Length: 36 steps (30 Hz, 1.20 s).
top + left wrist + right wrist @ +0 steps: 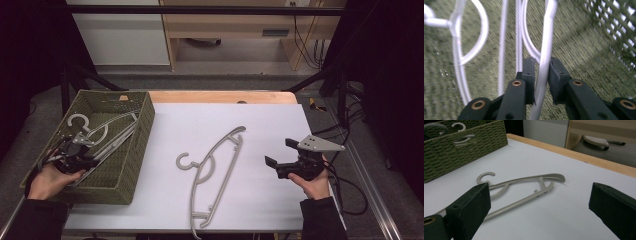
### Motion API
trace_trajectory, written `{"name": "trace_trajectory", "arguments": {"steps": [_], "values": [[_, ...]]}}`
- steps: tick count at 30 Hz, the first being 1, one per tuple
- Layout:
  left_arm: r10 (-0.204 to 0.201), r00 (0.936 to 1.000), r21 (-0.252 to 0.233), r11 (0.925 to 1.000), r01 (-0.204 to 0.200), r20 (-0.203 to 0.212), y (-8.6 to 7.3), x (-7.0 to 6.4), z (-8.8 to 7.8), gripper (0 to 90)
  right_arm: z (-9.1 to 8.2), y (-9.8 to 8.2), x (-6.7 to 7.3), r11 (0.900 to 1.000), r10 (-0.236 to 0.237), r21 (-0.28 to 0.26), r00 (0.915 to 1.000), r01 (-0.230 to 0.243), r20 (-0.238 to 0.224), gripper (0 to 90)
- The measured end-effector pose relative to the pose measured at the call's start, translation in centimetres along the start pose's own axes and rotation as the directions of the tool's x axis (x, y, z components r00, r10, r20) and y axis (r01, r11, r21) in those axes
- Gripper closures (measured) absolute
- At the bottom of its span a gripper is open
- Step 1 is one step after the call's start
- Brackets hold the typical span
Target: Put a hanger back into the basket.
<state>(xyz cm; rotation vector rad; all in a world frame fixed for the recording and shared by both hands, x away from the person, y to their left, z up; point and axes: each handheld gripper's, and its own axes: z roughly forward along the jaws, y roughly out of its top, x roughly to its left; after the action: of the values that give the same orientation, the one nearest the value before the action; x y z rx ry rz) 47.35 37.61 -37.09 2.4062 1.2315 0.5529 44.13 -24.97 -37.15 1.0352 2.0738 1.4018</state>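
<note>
Down in the green woven basket [135,150], the left gripper [541,75] has its jaws clamped on a hanger bar [546,47], likely to lift it out. The right gripper [280,157] waits wide open beside the hanger on the table [212,167].

Beyond my white table [280,120] I see a wooden desk [230,25], grey floor [235,67], cables beside it.
</note>
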Motion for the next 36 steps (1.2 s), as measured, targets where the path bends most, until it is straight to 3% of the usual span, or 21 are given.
{"name": "trace_trajectory", "arguments": {"steps": [2, 6, 8, 9, 11, 12, 14, 16, 21, 24, 25, 26, 27, 30, 33, 36], "values": [[-0.040, 0.9985, -0.037, 0.9985, 0.042, 0.037, -0.1, 0.9, -0.5, 78.2, 0.0, 0.0, -0.1, 1.000, -0.002, -0.001, 1.0000, 0.002, 0.003, 4.1], [-0.075, 0.9958, -0.065, 0.9948, 0.079, 0.052, -0.3, 1.5, -0.6, 78.0, 0.0, 0.0, -0.1, 1.000, 0.000, -0.003, 1.0000, 0.000, 0.003, 4.1], [-0.086, 0.9956, -0.070, 0.9937, 0.088, 0.039, -0.4, 2.2, -0.6, 77.6, 0.0, 0.0, -0.1, 1.000, -0.001, -0.003, 1.0000, 0.001, 0.003, 4.1], [-0.116, 0.9927, -0.086, 0.9892, 0.119, 0.034, -0.5, 2.4, -0.6, 77.4, 0.0, 0.0, -0.1, 1.000, 0.000, -0.003, 1.0000, 0.000, 0.002, 4.1], [-0.138, 0.9902, -0.101, 0.9851, 0.140, 0.020, -0.6, 3.0, -0.6, 77.1, 0.0, 0.0, -0.1, 1.000, -0.001, -0.003, 1.0000, 0.001, 0.003, 4.1], [-0.163, 0.9867, -0.105, 0.9812, 0.162, 0.001, -0.7, 3.5, -0.6, 76.9, 0.0, 0.0, -0.1, 1.000, 0.000, -0.003, 1.0000, 0.000, 0.002, 4.2], [-0.169, 0.9851, -0.104, 0.9807, 0.165, -0.030, -0.8, 4.0, -0.7, 76.5, 0.0, -0.1, -0.1, 1.000, 0.003, -0.001, 1.0000, -0.003, 0.002, 4.1], [-0.198, 0.9775, -0.094, 0.9772, 0.190, -0.074, -0.8, 4.7, -0.7, 76.2, 0.1, -0.1, -0.1, 1.000, 0.003, 0.000, 1.0000, -0.003, 0.000, 4.1], [-0.263, 0.9588, -0.087, 0.9630, 0.255, -0.107, -1.1, 6.3, -0.3, 76.0, 0.1, -0.1, -0.1, 1.000, 0.005, 0.001, 1.0000, -0.005, -0.001, 4.1], [-0.275, 0.9534, -0.078, 0.9604, 0.267, -0.123, -1.2, 6.7, 0.0, 75.4, 0.1, -0.1, -0.1, 1.000, 0.004, 0.001, 1.0000, -0.004, -0.001, 4.1], [-0.286, 0.9476, -0.075, 0.9579, 0.277, -0.143, -1.2, 7.0, 0.1, 73.6, 0.2, -0.1, -0.1, 1.000, 0.004, 0.002, 1.0000, -0.004, -0.002, 4.1], [-0.286, 0.9476, -0.075, 0.9579, 0.277, -0.143, -1.2, 7.0, 0.1, 72.1, 0.2, -0.1, -0.1, 1.000, 0.004, 0.002, 1.0000, -0.004, -0.002, 4.1], [-0.297, 0.9429, -0.071, 0.9545, 0.290, -0.150, -1.3, 7.2, 0.1, 72.1, 0.2, -0.1, -0.1, 1.000, 0.003, 0.002, 1.0000, -0.003, -0.001, 4.1], [-0.316, 0.9373, -0.081, 0.9484, 0.307, -0.148, -1.6, 7.7, -0.2, 72.2, 0.2, -0.1, -0.1, 1.000, 0.003, 0.003, 1.0000, -0.003, -0.002, 4.1], [-0.320, 0.9365, -0.103, 0.9460, 0.307, -0.144, -2.0, 7.7, -0.7, 70.7, 0.1, -0.1, -0.1, 1.000, 0.004, -0.001, 1.0000, -0.004, 0.000, 4.1], [-0.316, 0.9405, -0.133, 0.9448, 0.299, -0.126, -2.2, 7.4, -1.1, 67.5, 0.1, -0.1, -0.1, 1.000, 0.003, -0.001, 1.0000, -0.003, 0.002, 4.1]]}}
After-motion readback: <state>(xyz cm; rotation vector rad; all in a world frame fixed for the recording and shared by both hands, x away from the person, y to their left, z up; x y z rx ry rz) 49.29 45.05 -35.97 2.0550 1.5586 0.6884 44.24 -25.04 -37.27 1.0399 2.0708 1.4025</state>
